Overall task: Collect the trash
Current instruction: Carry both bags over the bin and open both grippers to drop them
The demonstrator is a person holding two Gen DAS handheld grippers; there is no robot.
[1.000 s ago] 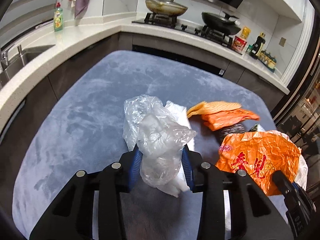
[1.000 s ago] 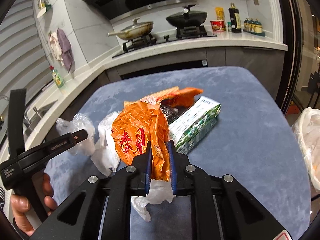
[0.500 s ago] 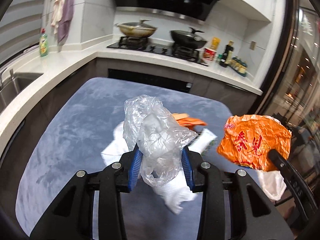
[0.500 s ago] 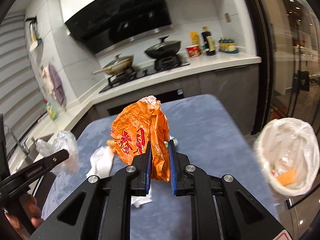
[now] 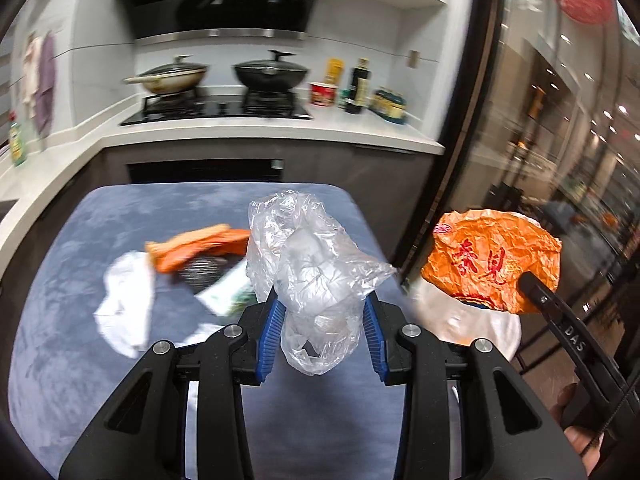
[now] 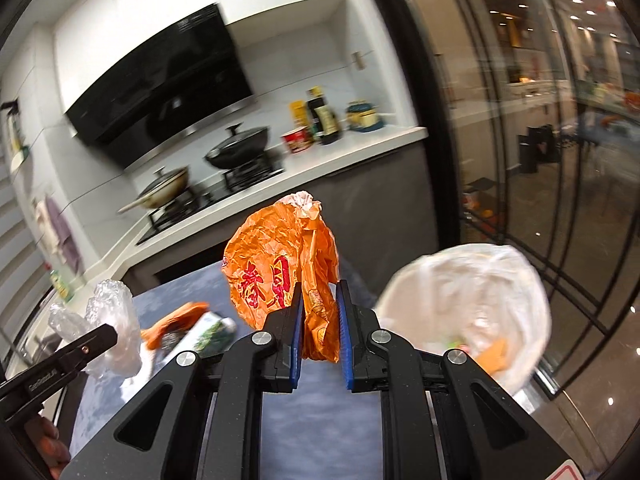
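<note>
My left gripper (image 5: 320, 320) is shut on a crumpled clear plastic bag (image 5: 312, 264) and holds it above the blue table (image 5: 80, 352). My right gripper (image 6: 318, 312) is shut on an orange wrapper with red characters (image 6: 276, 276), lifted off the table. The wrapper also shows in the left wrist view (image 5: 492, 260), over a white-lined trash bin (image 5: 480, 324). The bin (image 6: 464, 304) stands just right of the table, with scraps inside. On the table lie a white tissue (image 5: 128, 300), an orange packet (image 5: 192, 248) and a green-white carton (image 5: 228, 292).
A kitchen counter (image 5: 260, 136) with a stove, two pans, bottles and a red cup runs behind the table. A glass door with a dark frame (image 6: 500, 160) is on the right. The left gripper and clear bag show in the right wrist view (image 6: 108, 320).
Both grippers rose and swung right with their loads. The orange wrapper left the table and now hangs near the bin, which has come closer in the right wrist view.
</note>
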